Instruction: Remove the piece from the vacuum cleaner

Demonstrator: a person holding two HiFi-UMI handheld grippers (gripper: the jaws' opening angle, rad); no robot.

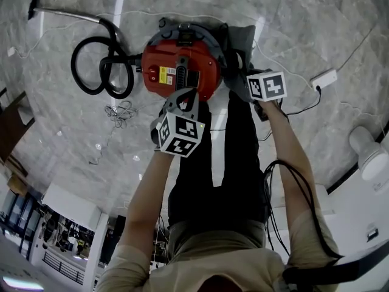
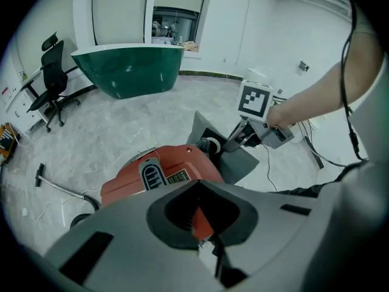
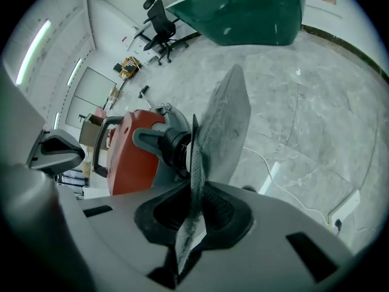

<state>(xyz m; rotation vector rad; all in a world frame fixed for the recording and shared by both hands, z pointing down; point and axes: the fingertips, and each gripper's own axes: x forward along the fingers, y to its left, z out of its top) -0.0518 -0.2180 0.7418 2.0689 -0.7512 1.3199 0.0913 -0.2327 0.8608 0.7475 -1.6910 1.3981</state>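
Presently the right gripper [image 3: 191, 233] is pinched on the grey bag [image 3: 222, 126], which is still seated on the vacuum [image 1: 182, 66] at its inlet [image 3: 169, 145]. The left gripper [image 2: 203, 239], jaws narrow, bears on the red body. Next, I judge: a steady pull off the inlet.

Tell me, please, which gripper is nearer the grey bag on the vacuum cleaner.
Right. The right gripper is shut on the grey bag; the left gripper sits at the vacuum cleaner's red body, apart from the bag.
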